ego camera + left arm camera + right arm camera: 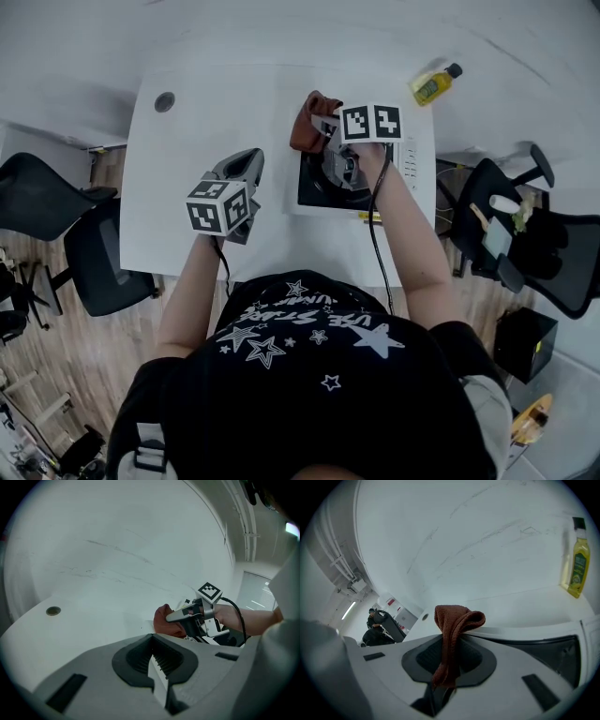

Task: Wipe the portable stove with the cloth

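Your right gripper (326, 129) is clamping a narrow fold of the one cloth (451, 620) at the far-left corner of the one stove (312, 194), so wiping pressure is likely threatening to tug it free, while your left gripper (246, 173) is idling left of it, jaws closed on nothing, one bottle (579, 569) beyond.

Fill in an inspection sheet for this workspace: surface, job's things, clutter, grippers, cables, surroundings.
Surface: white table, mostly bare, with a round cable port; no spills seen.
Job's things: portable stove on the table's right side; brown cloth bunched at its far left corner.
Clutter: bottle of yellow liquid at the far right corner.
Grippers: right gripper fingers shut on the cloth; left gripper fingers shut, empty, over bare table.
Cables: black cable runs from the right gripper along the forearm.
Surroundings: black office chairs on both sides; wooden floor.
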`<state>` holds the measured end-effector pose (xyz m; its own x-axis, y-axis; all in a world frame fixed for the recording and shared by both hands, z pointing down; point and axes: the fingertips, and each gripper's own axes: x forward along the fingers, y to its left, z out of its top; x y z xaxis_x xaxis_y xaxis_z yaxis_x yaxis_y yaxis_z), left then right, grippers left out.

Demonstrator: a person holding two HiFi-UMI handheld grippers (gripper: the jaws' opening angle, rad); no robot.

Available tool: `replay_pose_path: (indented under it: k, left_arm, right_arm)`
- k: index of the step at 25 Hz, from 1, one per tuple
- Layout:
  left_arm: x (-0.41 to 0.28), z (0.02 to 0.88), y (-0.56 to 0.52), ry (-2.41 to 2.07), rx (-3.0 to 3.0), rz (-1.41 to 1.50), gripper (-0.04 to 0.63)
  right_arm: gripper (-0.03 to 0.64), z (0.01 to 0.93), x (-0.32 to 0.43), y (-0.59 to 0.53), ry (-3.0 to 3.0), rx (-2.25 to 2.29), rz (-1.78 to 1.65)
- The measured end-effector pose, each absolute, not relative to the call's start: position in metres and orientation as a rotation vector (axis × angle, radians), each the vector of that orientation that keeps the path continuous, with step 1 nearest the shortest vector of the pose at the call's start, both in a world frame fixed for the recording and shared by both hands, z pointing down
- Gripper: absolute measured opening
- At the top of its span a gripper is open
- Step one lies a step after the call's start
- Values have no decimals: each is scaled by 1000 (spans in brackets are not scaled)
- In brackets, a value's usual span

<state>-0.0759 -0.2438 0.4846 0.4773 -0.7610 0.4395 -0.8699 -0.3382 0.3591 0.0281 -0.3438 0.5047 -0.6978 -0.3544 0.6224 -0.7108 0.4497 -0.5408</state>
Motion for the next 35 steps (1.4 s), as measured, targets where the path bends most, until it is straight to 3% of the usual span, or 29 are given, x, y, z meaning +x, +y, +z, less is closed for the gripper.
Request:
replay_pose_path:
  k: [35]
  left_arm:
    - [43,485,-263,-1289,2224,328,5]
  right_arm:
    - [63,514,247,-351,-2261,1088,1316]
